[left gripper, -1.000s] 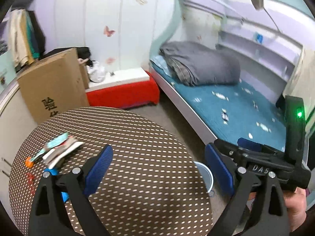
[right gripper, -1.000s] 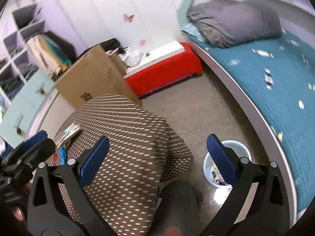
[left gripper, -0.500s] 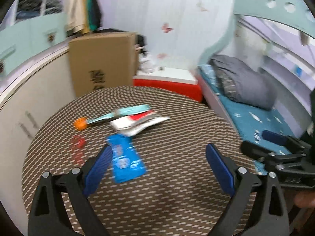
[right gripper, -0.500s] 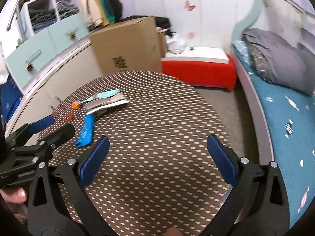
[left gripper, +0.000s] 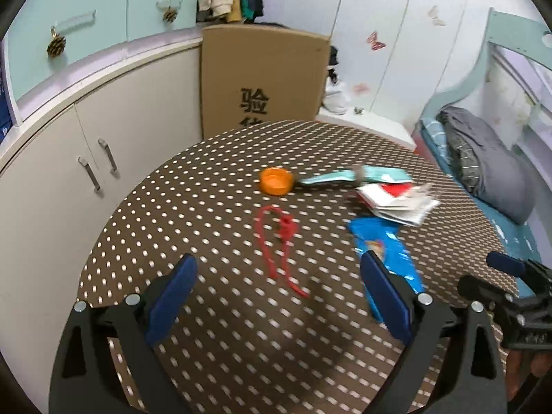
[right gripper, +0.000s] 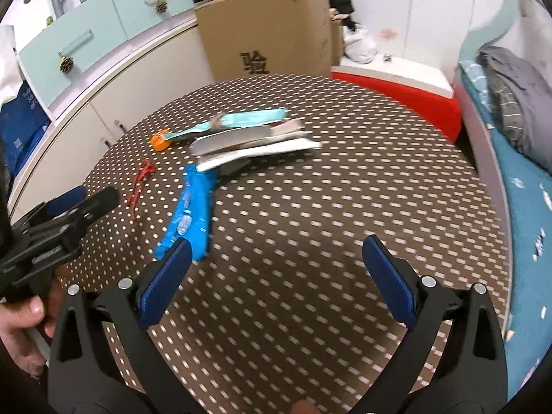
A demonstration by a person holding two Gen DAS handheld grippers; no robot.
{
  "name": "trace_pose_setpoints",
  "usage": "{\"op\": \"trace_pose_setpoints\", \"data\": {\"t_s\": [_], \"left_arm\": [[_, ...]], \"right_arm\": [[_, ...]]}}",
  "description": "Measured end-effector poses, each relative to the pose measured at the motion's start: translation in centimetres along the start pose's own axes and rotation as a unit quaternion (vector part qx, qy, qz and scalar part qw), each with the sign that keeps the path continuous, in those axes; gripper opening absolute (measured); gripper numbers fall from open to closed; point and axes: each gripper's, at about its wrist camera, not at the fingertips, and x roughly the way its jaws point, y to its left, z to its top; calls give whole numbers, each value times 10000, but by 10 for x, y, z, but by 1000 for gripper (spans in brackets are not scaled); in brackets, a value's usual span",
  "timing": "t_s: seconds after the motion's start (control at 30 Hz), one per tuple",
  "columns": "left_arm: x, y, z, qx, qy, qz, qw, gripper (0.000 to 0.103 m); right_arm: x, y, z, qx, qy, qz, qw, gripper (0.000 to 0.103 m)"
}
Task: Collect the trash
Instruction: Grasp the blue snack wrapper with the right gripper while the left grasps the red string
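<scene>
Both grippers have swung away from the floor and bed and now face the round dotted table [left gripper: 207, 186], where the trash lies in full view instead of at the edge of the frame. The left gripper [left gripper: 279, 289] hovers above the near part of the table with its blue-padded fingers [left gripper: 172, 289] spread wide, holding nothing and touching nothing. Between them, farther on, lies a red string [left gripper: 276, 238]. Its right finger overlaps the near end of a blue wrapper [left gripper: 383, 245] in the left wrist view, though contact cannot be told. Beyond sit an orange bottle cap [left gripper: 276, 181], a teal wrapper [left gripper: 348, 176] just beside the cap, and a stack of white and red packets [left gripper: 396, 200].

The right gripper [right gripper: 276, 269] is likewise wide open and empty, over bare tablecloth; its left finger [right gripper: 165, 279] appears just next to the blue wrapper's near end. A cardboard box [left gripper: 262, 79] stands behind the table.
</scene>
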Motion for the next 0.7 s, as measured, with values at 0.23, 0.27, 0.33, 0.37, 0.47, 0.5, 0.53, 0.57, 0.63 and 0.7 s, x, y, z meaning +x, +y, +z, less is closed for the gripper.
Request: {"op": "trace_pose_setpoints", "data": {"t_s": [0.23, 0.27, 0.33, 0.37, 0.47, 0.5, 0.53, 0.57, 0.63, 0.7], "left_arm": [[39, 0, 20, 424, 312, -101, 9986, 93], [44, -3, 20, 520, 369, -82, 9979, 93], [53, -6, 21, 688, 414, -117, 9967, 85], [54, -8, 22, 742, 432, -85, 9963, 78], [54, -16, 24, 985, 380, -146, 9943, 48], [53, -18, 24, 1073, 386, -172, 9933, 34], [52, -18, 23, 1121, 400, -232, 9926, 25], [52, -18, 24, 1120, 440, -316, 9922, 9], [47, -13, 21, 963, 503, -518, 9927, 8], [39, -8, 14, 862, 431, -514, 9940, 7]], "right_arm": [[25, 19, 6, -90, -32, 154, 9998, 97], [27, 21, 7, -111, -34, 160, 9998, 97], [32, 27, 8, -168, -50, 215, 9996, 96], [33, 30, 9, -200, -25, 186, 9996, 96], [39, 41, 12, -348, -63, 230, 9991, 96], [42, 45, 14, -374, -74, 250, 9990, 96], [45, 48, 16, -371, -95, 263, 9989, 95], [47, 49, 18, -361, -116, 272, 9989, 93], [52, 55, 22, -365, -135, 294, 9988, 81], [58, 61, 23, -437, -116, 290, 9986, 62]]}}
